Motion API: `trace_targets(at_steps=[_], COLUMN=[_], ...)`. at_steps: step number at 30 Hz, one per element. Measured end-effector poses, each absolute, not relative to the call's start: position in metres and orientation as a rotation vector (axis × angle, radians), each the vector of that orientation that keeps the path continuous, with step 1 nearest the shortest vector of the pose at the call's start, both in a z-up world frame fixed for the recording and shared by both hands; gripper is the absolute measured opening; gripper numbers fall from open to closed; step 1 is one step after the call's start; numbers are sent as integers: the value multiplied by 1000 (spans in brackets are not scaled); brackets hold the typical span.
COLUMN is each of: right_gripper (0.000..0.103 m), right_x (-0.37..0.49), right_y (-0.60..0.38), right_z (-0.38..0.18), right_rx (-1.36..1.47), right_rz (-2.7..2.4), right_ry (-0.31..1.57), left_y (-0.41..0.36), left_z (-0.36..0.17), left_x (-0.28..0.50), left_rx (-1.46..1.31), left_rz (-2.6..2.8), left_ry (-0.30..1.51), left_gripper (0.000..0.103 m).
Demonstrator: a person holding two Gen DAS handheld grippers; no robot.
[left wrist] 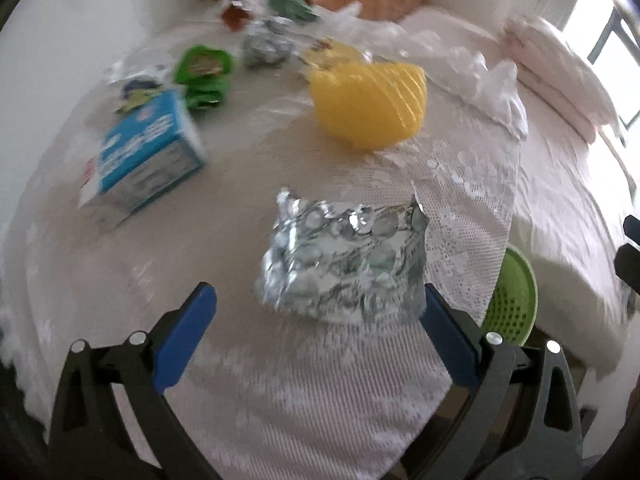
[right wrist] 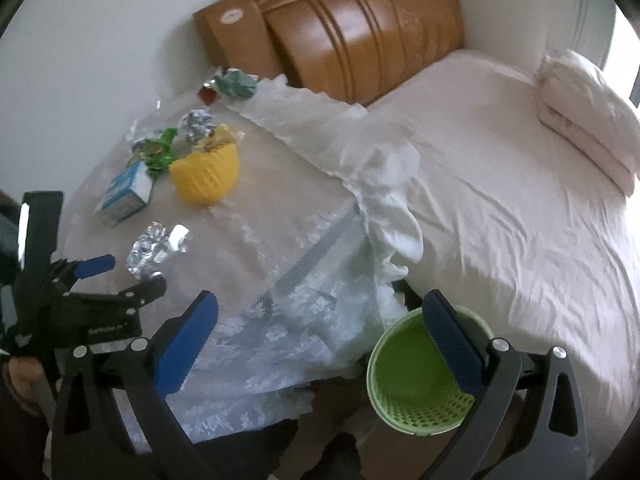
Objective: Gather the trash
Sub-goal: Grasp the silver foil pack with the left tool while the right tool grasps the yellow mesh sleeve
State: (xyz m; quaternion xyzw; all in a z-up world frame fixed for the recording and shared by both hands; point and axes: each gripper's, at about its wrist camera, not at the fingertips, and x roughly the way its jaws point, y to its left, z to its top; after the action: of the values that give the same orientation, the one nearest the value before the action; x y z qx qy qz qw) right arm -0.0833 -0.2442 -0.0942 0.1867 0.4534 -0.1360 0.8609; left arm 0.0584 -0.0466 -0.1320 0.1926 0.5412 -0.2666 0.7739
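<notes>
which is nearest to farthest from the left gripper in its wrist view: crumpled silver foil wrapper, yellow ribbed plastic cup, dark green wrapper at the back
1. Crumpled silver foil wrapper, just ahead between the open fingers of the left gripper.
2. Yellow ribbed plastic cup, mid-table, slightly right.
3. Dark green wrapper, far edge by the headboard.

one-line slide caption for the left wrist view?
Open left tongs approach a crumpled foil wrapper on the lace-covered table, green bin waiting at its edge.

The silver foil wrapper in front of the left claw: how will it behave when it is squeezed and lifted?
The foil wrapper looks thin and creased, so it probably crumples rather than resists. It seems empty and torn open, so likely very light. Its shiny surface may slip between the pads of the open left claw.
</notes>
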Motion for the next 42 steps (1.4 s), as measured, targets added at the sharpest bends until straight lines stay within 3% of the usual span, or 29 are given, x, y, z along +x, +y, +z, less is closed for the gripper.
trace_targets(at_steps=[7,12,15,25,35,42], right_gripper=[101,101,101,101,101,62], right_x=[-104,-102,-91,20,136,125], right_y=[-239,-238,-236,-214,-181,-181], right_z=[-114,-121,-119,-108,-134,-126], right_rx=[454,508,518,474,417,473], right_rz=[-327,-338,-335,-243,-224,-134], right_ry=[957,972,968,950,1028,989], left_y=[-72,-74,-68,-14,43,48], left_z=[-146,-146,-143,-111,-83,-74], left_x=[65,74,77,73,73,70], left_rx=[498,443,416,233,228,217], left_rz=[-674,-715,-727,-678,-530,-501], left_ry=[1141,1144,1150,1156,1105,1080], left_gripper=[94,70,67,66,66,66])
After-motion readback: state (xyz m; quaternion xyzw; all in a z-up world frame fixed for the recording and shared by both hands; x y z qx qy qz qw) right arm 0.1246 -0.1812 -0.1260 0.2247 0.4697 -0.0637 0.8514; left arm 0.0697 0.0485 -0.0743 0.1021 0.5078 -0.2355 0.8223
